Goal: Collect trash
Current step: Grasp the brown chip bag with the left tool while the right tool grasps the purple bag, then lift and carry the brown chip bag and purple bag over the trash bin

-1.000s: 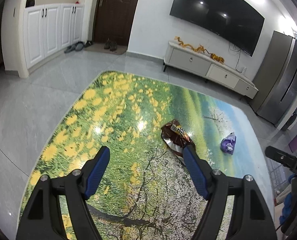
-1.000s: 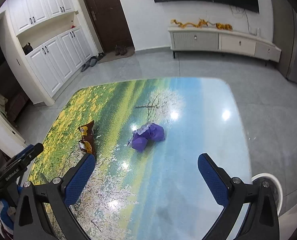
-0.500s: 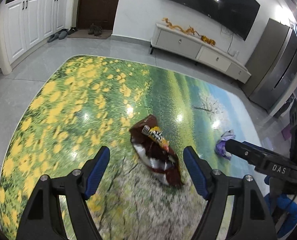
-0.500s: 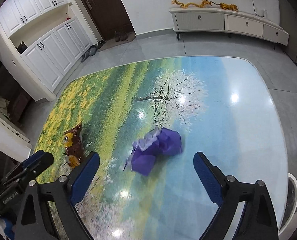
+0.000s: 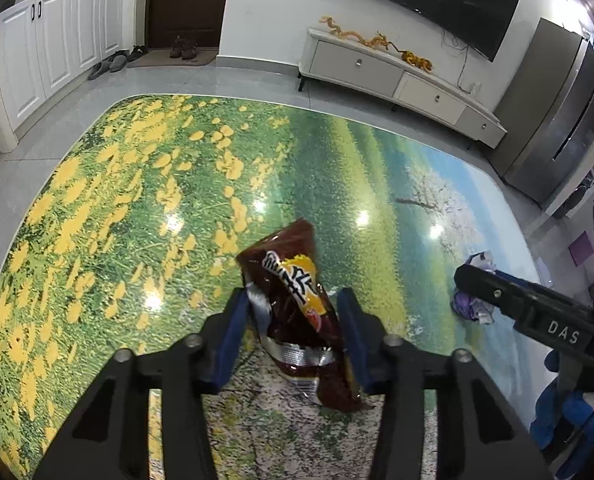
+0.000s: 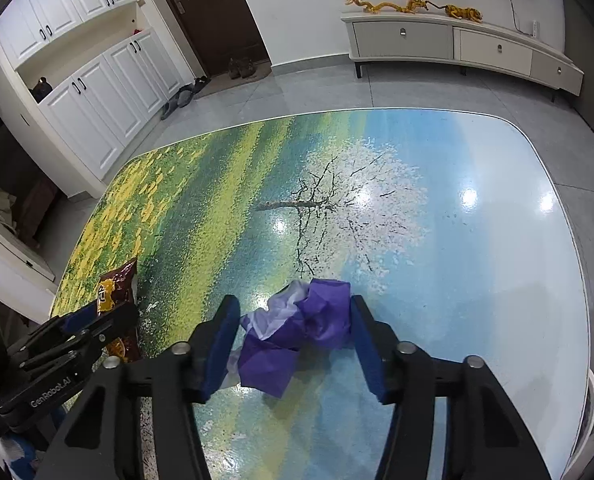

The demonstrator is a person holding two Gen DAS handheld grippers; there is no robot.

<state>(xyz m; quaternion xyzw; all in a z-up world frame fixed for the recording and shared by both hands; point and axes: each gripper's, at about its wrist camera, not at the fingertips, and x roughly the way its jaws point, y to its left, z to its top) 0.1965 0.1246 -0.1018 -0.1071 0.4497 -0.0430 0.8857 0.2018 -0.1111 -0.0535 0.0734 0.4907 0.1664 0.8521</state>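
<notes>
A crumpled dark red snack bag [image 5: 297, 300] lies on the glossy picture-printed table [image 5: 137, 184]. My left gripper [image 5: 293, 312] has closed its blue pads onto both sides of the bag. The bag also shows at the left of the right wrist view [image 6: 115, 292], partly behind the left gripper. A crumpled purple and white wrapper [image 6: 301, 332] lies on the table [image 6: 457, 280]. My right gripper [image 6: 293, 320] has its pads against both sides of the wrapper. The wrapper also shows in the left wrist view [image 5: 471, 304], behind the right gripper's finger.
The table's curved far edge borders grey tile floor. A white TV cabinet [image 5: 397, 76] stands at the back wall, white cupboards [image 5: 53, 48] at the left, a steel fridge [image 5: 561, 120] at the right. A white round rim [image 6: 593, 396] shows below the table's right edge.
Both grippers moved forward and down over their items and closed from wide open: the left onto the snack bag, the right onto the purple wrapper.
</notes>
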